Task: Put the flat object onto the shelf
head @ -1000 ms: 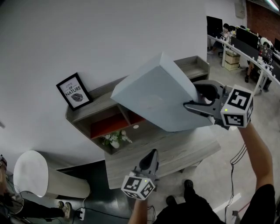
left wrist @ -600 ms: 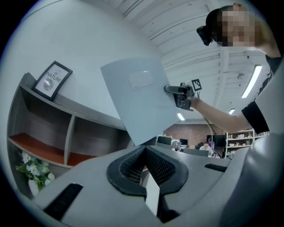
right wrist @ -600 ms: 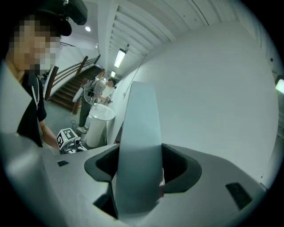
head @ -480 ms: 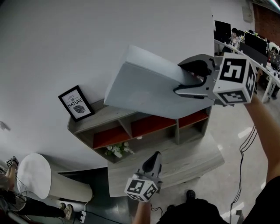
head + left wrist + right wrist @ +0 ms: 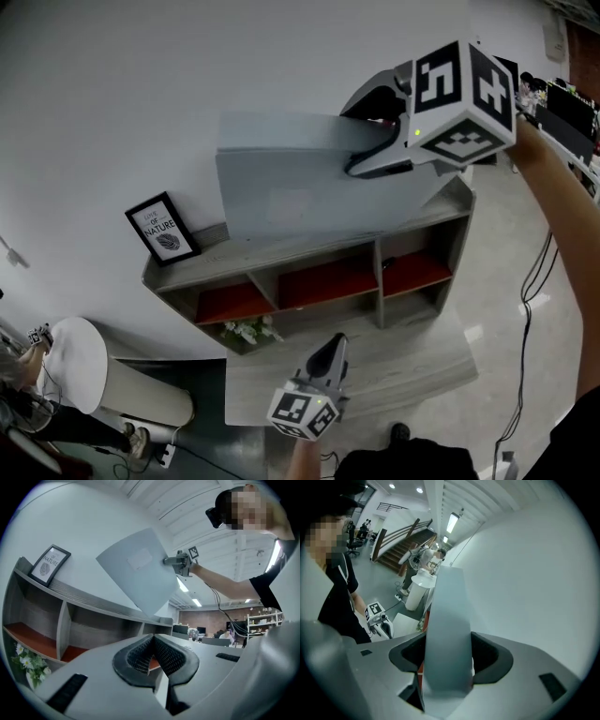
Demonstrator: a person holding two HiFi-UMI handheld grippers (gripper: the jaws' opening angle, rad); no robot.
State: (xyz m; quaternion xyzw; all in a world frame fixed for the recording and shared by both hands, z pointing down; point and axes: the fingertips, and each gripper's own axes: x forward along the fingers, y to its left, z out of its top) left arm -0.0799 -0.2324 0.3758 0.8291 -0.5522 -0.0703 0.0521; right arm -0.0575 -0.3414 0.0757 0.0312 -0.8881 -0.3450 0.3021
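**Box lifted, not yet shelved**

My right claw (image 5: 361,131) is clamped on one edge of the box (image 5: 291,192). It holds the box tilted in the air over the shelf (image 5: 234,255) top, at 3 o'clock from the frame (image 5: 161,228). My left claw (image 5: 323,361) hangs at 6 o'clock, closed on nothing. Lowering and release remain.

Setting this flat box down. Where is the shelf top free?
Free, as far as shows: the shelf top right of the framed picture, beneath the flat box in the right hand-held gripper. Crowded: the left end, where the picture stands.
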